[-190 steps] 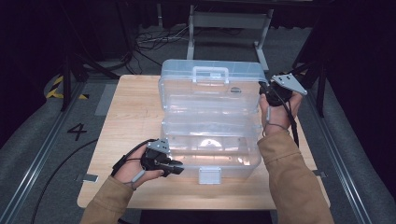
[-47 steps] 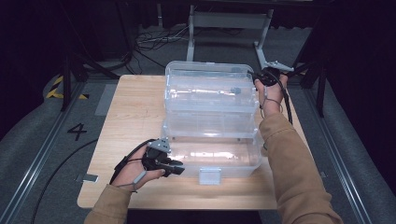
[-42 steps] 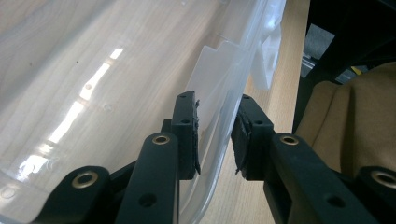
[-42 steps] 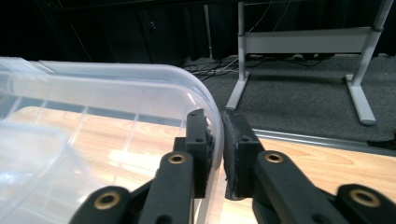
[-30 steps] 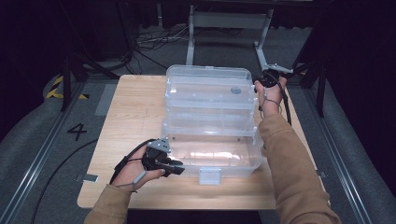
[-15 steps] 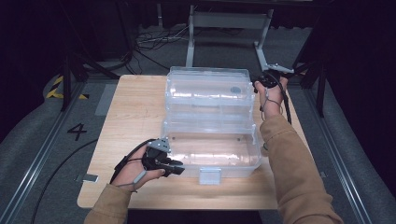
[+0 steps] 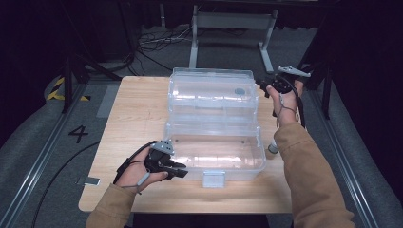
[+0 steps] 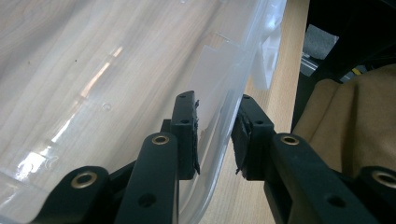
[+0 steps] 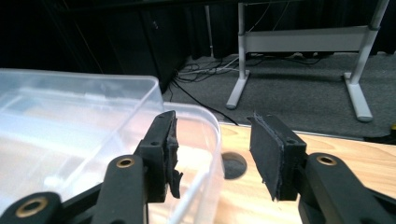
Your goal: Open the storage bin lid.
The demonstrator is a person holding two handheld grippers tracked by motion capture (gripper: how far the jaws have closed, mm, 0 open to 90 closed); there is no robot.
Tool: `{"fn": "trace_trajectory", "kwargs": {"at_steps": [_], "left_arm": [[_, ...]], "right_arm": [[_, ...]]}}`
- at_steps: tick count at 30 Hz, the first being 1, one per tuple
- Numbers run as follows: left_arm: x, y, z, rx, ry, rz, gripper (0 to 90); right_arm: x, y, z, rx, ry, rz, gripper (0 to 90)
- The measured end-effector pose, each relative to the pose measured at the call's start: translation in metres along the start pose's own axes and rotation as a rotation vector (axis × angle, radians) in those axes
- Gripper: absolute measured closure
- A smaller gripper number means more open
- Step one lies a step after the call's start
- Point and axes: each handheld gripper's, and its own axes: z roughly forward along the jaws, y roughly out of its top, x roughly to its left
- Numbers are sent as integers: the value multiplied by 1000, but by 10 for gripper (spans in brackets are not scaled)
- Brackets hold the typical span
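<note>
Straddling the near-left front wall of the clear plastic tackle box (image 7: pixel 214 128), the left tongs (image 7: pixel 179 172) have one pad inside the base tray and one outside; in the left gripper view the tongs (image 8: pixel 215 135) sit astride that wall, and I cannot tell whether the pads truly press it or only flank it. The box stands in the middle of the desk (image 7: pixel 138 114), lid swung up and back, its long axis running across the desk from left to right, its white latch (image 7: pixel 214 179) facing the person.

The right tongs (image 7: pixel 263 87) hang just off the far-right corner of the raised lid; their jaws have just been opening, and in the right gripper view the tongs (image 9: pixel 212 149) stand apart with nothing pinched, the lid's rounded corner just left of the gap. That hand is plainly the nearer to the lid, which lies to its left, so any further work on the lid looks to be a short sideways reach.
</note>
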Motion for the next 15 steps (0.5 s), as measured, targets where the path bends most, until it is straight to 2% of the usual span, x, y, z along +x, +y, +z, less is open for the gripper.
{"fn": "trace_trajectory", "kwargs": {"at_steps": [5,10,13,15], "left_arm": [[0,4,0,29,-3,-44,707],[2,7,-3,1,-15,-76,602],[4,7,-3,-10,-30,-85,573],[3,8,-5,-20,-31,-82,567]], "right_arm": [[-4,-3,-19,-7,20,-26,474],[-5,-7,-43,-39,49,-28,462],[-7,-13,-56,-84,61,-39,426],[-9,-17,-61,-91,61,-38,425]]}}
